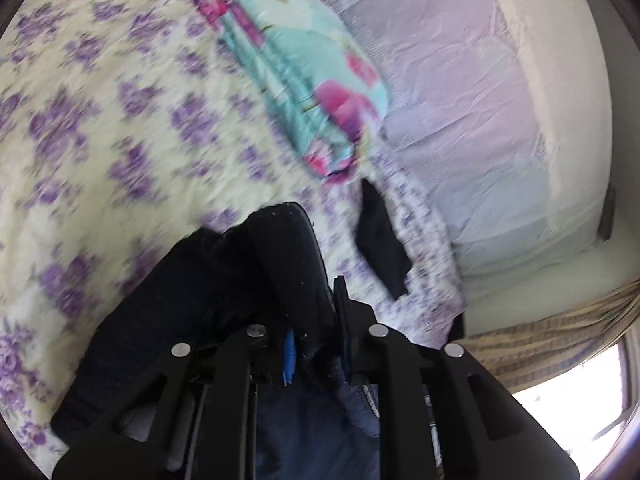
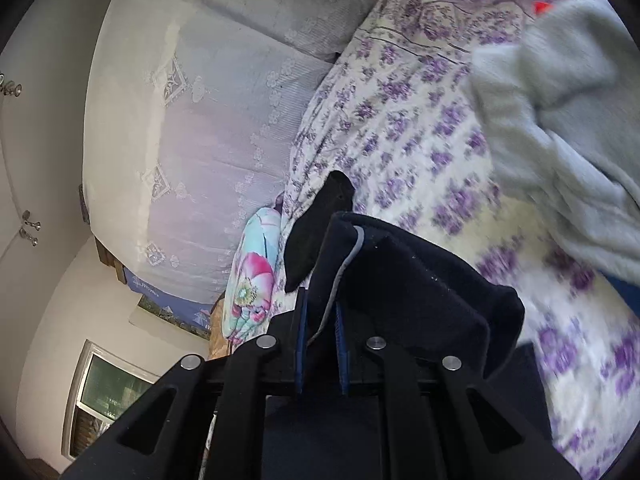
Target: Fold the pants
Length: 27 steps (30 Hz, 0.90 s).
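Bedspread (image 1: 100,120) of pale cream cloth with purple flowers fills most of both views, blurred in places. Beside it a pale lilac sheet (image 1: 460,100) covers the neighbouring stretch of bed, with lace patterning visible in the right wrist view. A light grey fleece garment (image 2: 568,140) lies rumpled on the bedspread at the right of the right wrist view. A folded turquoise quilt (image 1: 312,80) with pink flowers lies along the seam between bedspread and sheet.

The pants (image 2: 420,292) are dark navy, thick and soft, flecked with light lint; they are lifted off the bedspread and bunched in front of both cameras, draping in heavy folds. A thin grey cord (image 2: 344,272) runs along one edge down between the right fingers. A small black piece of cloth (image 1: 380,236) lies on the bedspread close to the quilt's end.

The left gripper (image 1: 316,340) is clamped on a thick fold of the pants, its fingers pressed against the cloth. The right gripper (image 2: 320,340) pinches the corded edge, its blue pads (image 2: 301,336) close together with cloth between them.
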Available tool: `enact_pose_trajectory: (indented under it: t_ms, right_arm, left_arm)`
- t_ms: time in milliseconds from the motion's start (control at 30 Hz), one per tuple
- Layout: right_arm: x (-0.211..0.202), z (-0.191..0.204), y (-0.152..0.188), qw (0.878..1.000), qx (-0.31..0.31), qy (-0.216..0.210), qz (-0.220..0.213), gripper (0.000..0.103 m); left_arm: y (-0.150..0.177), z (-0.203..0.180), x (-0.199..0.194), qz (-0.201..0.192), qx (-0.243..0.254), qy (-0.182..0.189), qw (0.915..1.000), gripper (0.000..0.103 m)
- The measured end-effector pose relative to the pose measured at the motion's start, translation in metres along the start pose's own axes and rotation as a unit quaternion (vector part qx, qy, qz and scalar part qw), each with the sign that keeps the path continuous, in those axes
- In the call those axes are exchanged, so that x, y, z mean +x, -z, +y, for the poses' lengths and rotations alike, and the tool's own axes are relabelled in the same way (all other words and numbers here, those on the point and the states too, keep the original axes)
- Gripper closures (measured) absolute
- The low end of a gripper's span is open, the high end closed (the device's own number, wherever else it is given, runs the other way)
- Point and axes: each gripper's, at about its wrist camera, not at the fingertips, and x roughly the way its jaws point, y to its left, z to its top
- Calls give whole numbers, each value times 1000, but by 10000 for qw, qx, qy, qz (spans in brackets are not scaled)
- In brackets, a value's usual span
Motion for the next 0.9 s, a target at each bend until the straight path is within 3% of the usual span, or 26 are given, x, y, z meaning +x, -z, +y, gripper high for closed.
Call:
enact_pose_trajectory:
  t_ms: [133,233,333,467,533,633,800,900]
  right_arm:
    - [12,41,-27,9990,-291,-283,-191,91]
    - [-12,41,-3,9975,-600,-341,-154,91]
    - [-55,-8,45,9990,-332,-242,-160,91]
    - [-91,-80,106,9989,463,106,-51,91]
    - [-96,-107,127,9964,815,245,20,91]
    - [-101,-114,129,9953,964,84,-51,91]
    - [-124,-74,118,9989,358,-135,-287,91]
    - [-144,-80,124,9986,261,152,-442,92]
  left_arm:
    - [-1,-17,-19,-102,32,683,9976,88]
    - [24,2,-44,26,335,910,9953,88]
    - [56,47,-55,397,417,950,9938,88]
    - [95,112,-48,869,-5,700,9938,88]
    - [103,132,-45,898,-280,785,9925,88]
    - [98,128,-45,874,-460,994,9901,88]
    - [90,88,-78,512,-42,1195,9915,88]
    - [95,96,-86,482,-38,957,9942,88]
